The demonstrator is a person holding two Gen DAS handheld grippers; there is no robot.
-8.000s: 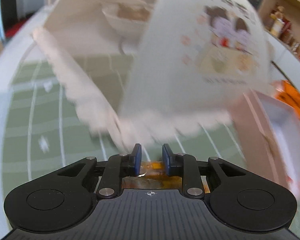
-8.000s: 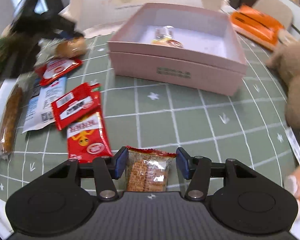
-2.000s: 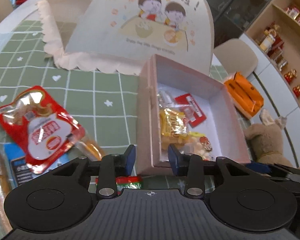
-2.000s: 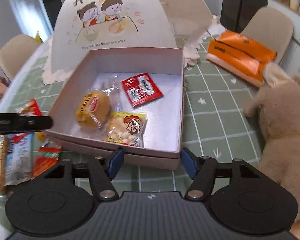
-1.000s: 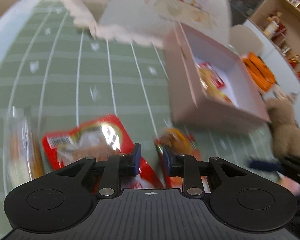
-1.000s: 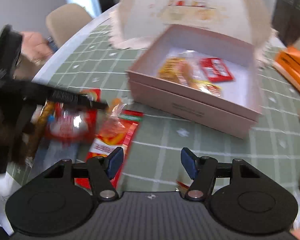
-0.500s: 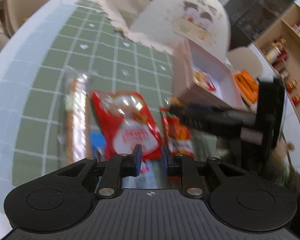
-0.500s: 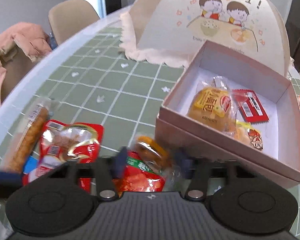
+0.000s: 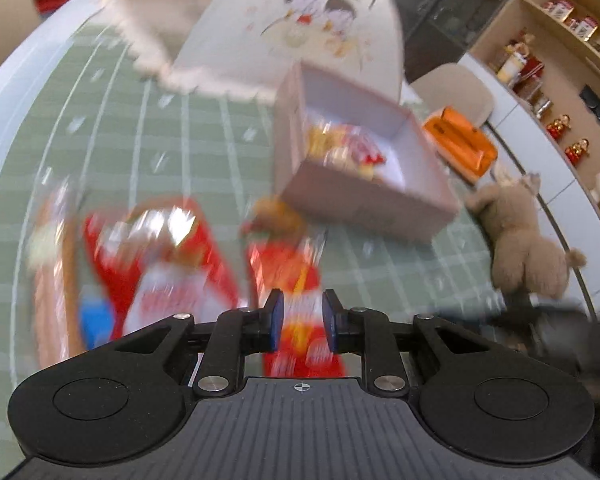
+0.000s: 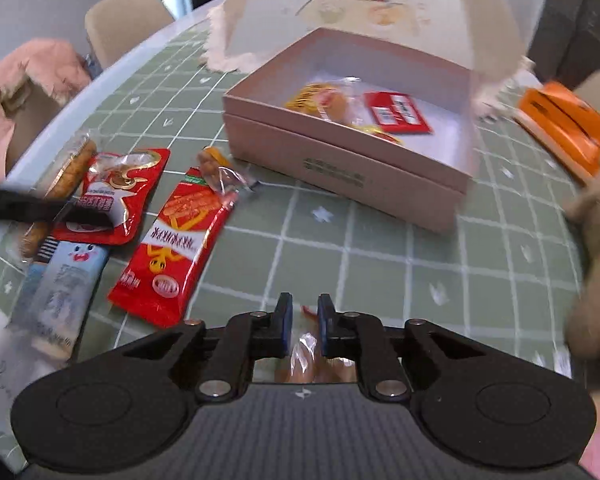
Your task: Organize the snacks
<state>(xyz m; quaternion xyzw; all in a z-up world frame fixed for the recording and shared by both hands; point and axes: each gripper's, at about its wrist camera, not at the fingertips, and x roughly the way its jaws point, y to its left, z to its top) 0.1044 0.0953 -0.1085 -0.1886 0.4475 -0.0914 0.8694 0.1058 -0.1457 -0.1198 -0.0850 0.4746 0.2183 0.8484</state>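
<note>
My right gripper (image 10: 305, 326) has its jaws pinched nearly shut on a clear-wrapped snack (image 10: 302, 354), low over the table (image 10: 380, 264), short of the pink box (image 10: 340, 168). It looks light, crinkly and slippery, so I judge the sealed end the safest hold. My left gripper (image 9: 300, 320) stands narrowly open, apparently empty, above the long red packet (image 9: 288, 276).

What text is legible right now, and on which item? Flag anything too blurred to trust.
"开饭啦!": on the cream dome-shaped food cover, blurred but legible.
Long red snack packet: large tilted Chinese characters, not readable with confidence.
Pink cardboard box: a line of small dark print on its side wall, too small.
Red sachet in the box: white barcode label, too small.
Square red packet and blue-and-white packet: print blurred.
</note>
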